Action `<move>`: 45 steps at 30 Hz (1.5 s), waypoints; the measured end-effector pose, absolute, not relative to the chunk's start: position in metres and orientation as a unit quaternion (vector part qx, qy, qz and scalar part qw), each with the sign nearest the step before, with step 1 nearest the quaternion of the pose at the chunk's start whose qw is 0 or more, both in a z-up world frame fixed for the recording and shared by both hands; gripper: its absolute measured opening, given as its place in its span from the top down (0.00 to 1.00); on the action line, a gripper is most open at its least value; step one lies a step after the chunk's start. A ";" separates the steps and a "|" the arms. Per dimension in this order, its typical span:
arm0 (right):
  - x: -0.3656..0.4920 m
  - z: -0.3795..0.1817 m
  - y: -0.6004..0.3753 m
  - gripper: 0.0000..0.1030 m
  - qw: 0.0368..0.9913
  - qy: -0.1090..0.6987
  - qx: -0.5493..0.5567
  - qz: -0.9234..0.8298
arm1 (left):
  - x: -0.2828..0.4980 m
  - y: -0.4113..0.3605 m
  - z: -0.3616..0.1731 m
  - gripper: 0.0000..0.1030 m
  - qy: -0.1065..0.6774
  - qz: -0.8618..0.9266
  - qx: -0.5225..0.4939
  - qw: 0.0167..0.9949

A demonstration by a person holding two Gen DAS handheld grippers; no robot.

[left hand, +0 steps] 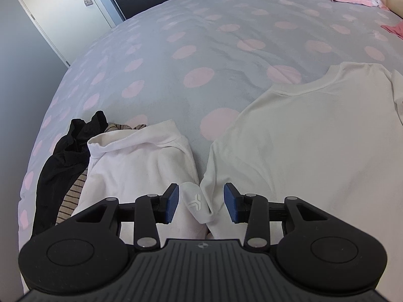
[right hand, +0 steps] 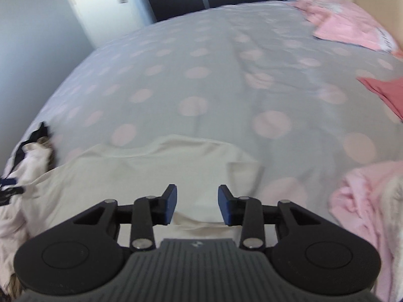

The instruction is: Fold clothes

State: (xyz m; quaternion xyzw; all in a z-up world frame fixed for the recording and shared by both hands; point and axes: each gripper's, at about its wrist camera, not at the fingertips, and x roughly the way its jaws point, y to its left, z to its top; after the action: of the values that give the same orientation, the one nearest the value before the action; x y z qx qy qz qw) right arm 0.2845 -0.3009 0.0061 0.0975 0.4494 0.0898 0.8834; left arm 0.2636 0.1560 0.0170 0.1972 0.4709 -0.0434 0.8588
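A cream T-shirt [left hand: 314, 138] lies flat on the spotted bed cover [left hand: 201, 37], its collar pointing away from me. My left gripper [left hand: 202, 202] hovers over the shirt's left edge. Its jaws are open, and a white cloth piece with a grey logo [left hand: 195, 201] lies between the blue pads [left hand: 173, 202] without being pinched. In the right wrist view the same T-shirt [right hand: 151, 171] spreads below my right gripper [right hand: 197, 205]. That gripper is open above the shirt's near part, with only flat cloth beneath it.
A white garment [left hand: 141, 158], a black one [left hand: 63, 156] and a striped one [left hand: 70, 201] are piled at the left. Crumpled pink clothes [right hand: 365, 201] lie at the right, with a coral garment [right hand: 385, 93] and a pink pillow [right hand: 347, 27] farther off. A white door [left hand: 63, 7] stands beyond the bed.
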 end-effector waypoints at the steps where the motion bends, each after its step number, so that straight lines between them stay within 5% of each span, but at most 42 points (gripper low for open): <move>1: 0.286 -0.001 -0.305 0.62 0.880 0.458 0.096 0.083 | 0.264 0.155 0.017 0.64 0.471 -0.043 0.196 0.859; 8: 0.297 -0.034 -0.309 0.61 0.856 0.501 0.105 0.072 | 0.270 0.148 0.013 0.64 0.473 -0.048 0.198 0.857; 9: 0.299 -0.037 -0.306 0.65 0.852 0.507 0.106 0.074 | 0.272 0.146 0.012 0.64 0.473 -0.049 0.199 0.857; 11: 0.302 -0.040 -0.296 0.96 0.850 0.510 0.102 0.086 | 0.274 0.142 0.010 0.64 0.474 -0.051 0.198 0.856; 15: 0.308 -0.032 -0.267 0.96 0.857 0.492 0.101 0.120 | 0.278 0.133 0.010 0.64 0.472 -0.059 0.186 0.860; 18: 0.311 -0.018 -0.249 0.86 0.863 0.464 0.115 0.165 | 0.280 0.124 0.014 0.64 0.464 -0.076 0.162 0.867; 20: 0.311 -0.009 -0.240 0.58 0.866 0.450 0.121 0.181 | 0.281 0.116 0.018 0.64 0.459 -0.092 0.143 0.872; 31: 0.274 0.023 -0.282 0.58 0.873 0.456 0.075 0.155 | 0.248 0.008 0.036 0.64 0.406 -0.264 0.170 0.858; 41: 0.137 0.035 -0.311 0.56 0.850 0.500 0.017 0.164 | 0.191 -0.095 0.005 0.56 0.350 -0.366 0.300 0.808; 45: 0.067 0.025 -0.321 0.53 0.851 0.499 0.011 0.165 | 0.188 -0.119 -0.023 0.56 0.350 -0.369 0.277 0.815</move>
State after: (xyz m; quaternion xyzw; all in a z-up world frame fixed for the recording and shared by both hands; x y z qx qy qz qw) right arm 0.0666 -0.3210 0.0247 0.0108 0.4986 0.1645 0.8510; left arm 0.1884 -0.1188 -0.0230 0.2773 0.3498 -0.3692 0.8151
